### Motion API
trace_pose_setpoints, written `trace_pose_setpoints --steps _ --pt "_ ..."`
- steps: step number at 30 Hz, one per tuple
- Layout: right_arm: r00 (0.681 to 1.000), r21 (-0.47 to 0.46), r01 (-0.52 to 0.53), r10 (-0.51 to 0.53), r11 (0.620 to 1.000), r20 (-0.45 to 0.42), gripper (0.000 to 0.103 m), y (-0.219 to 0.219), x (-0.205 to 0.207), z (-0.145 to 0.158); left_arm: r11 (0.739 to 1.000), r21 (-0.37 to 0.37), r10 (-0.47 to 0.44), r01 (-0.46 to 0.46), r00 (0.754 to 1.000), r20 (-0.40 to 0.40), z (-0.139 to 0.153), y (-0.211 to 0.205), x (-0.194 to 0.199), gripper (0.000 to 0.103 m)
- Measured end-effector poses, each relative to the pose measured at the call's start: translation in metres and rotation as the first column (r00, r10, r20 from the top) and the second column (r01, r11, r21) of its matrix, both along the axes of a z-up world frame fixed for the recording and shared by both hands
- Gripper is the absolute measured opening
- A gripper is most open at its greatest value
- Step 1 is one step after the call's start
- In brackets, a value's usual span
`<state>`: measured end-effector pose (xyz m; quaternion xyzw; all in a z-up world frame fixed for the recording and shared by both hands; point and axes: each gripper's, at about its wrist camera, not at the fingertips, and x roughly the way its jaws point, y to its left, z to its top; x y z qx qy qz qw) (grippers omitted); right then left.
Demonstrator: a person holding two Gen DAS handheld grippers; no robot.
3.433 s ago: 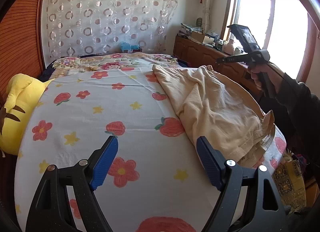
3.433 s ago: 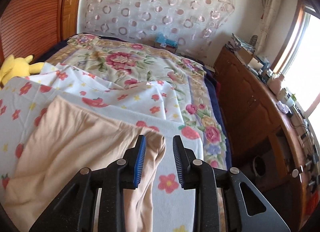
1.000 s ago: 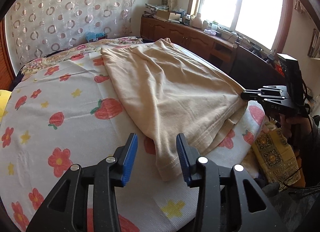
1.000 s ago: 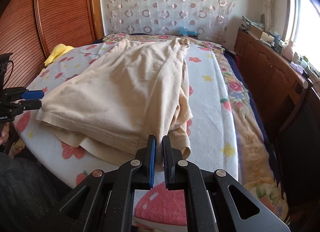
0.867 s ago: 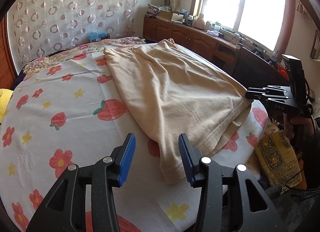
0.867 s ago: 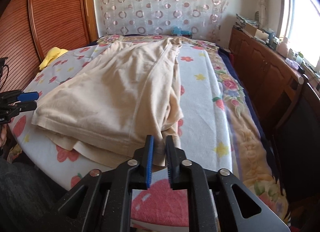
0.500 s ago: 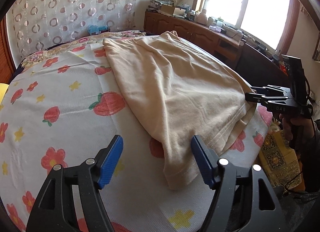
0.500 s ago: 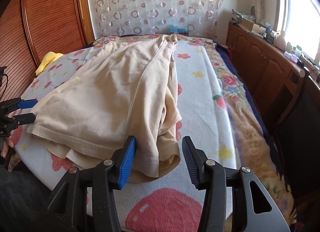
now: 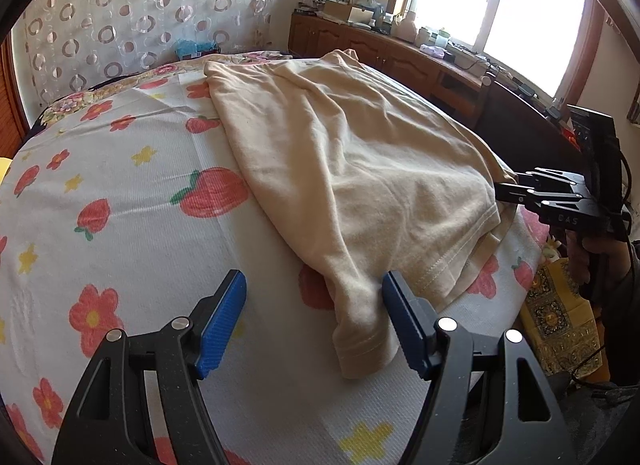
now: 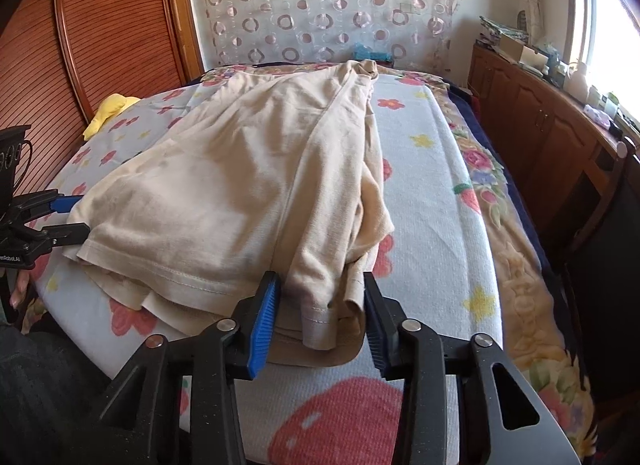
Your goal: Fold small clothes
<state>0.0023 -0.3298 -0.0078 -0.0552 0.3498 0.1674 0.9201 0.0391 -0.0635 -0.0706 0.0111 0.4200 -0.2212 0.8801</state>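
Note:
A beige shirt (image 9: pixel 360 153) lies folded lengthwise on the flowered bedspread (image 9: pixel 120 185); it also shows in the right wrist view (image 10: pixel 248 193). My left gripper (image 9: pixel 314 323) is open, its jaws wide apart, with the shirt's near hem corner (image 9: pixel 362 345) lying between them, not held. My right gripper (image 10: pixel 320 317) is open, its blue pads either side of the shirt's other hem corner (image 10: pixel 320 305). The right gripper shows in the left wrist view (image 9: pixel 520 189) at the shirt's far corner. The left gripper shows in the right wrist view (image 10: pixel 68 217).
A yellow plush toy (image 10: pixel 110 109) lies at the bed's far left by the wooden headboard (image 10: pixel 100 45). A wooden sideboard (image 10: pixel 540 113) with clutter runs along the window side. A patterned curtain (image 10: pixel 320 5) hangs behind the bed.
Both grippers had been nearly closed around the shirt's hem corners one second ago; both have opened wide and the hem now lies flat on the bed.

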Motion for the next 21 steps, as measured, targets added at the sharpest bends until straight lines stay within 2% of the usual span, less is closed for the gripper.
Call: trace_pose_setpoints --steps 3,8,9,10,11,12,13,14,16,19,21 --pt "1.0 0.017 -0.018 0.018 1.0 0.0 0.032 -0.001 0.001 -0.001 1.0 -0.013 0.001 -0.001 1.0 -0.002 0.0 0.001 0.0 0.072" --pt "1.0 0.061 -0.018 0.018 0.998 -0.003 0.032 -0.005 0.005 -0.004 0.998 -0.052 -0.018 0.017 1.0 -0.012 0.0 0.003 -0.003 0.071" --pt "1.0 0.065 -0.017 0.018 0.998 -0.001 0.029 -0.005 0.005 -0.005 0.998 -0.062 -0.029 0.028 0.999 -0.013 0.0 0.003 -0.005 0.063" --pt "1.0 0.067 -0.017 0.017 0.998 0.001 0.02 -0.004 0.005 -0.006 0.997 -0.066 -0.04 0.039 0.999 -0.015 0.0 0.002 -0.006 0.053" --pt "1.0 0.072 -0.023 0.023 0.997 0.0 0.014 -0.004 0.005 -0.007 0.996 -0.07 -0.048 0.047 0.999 -0.017 0.0 0.002 -0.007 0.049" --pt "0.999 0.084 -0.033 0.033 0.996 0.0 0.01 -0.005 0.005 -0.008 0.995 -0.079 -0.06 0.058 0.998 -0.022 -0.001 0.001 -0.008 0.039" --pt "0.999 0.092 -0.039 0.039 0.995 0.005 0.009 -0.003 0.004 -0.008 0.993 -0.09 -0.074 0.071 0.997 -0.03 -0.001 0.001 -0.009 0.022" --pt "0.999 0.094 -0.041 0.04 0.995 0.012 0.009 -0.001 0.002 -0.008 0.991 -0.107 -0.09 0.086 0.995 -0.039 -0.001 0.0 -0.009 0.015" --pt "0.998 0.134 -0.053 0.049 0.99 0.033 0.008 -0.005 0.0 -0.005 0.991 -0.104 -0.084 0.083 0.996 -0.007 0.006 0.001 -0.011 0.01" --pt "0.995 0.178 -0.063 0.048 0.982 0.093 0.007 -0.011 -0.007 0.008 0.982 -0.168 -0.08 0.088 0.995 0.054 0.03 0.006 -0.01 0.009" --pt "0.99 0.212 -0.069 0.041 0.975 0.136 0.007 -0.016 -0.007 0.022 0.98 -0.181 -0.062 0.08 0.993 0.101 0.05 0.008 -0.002 0.009"
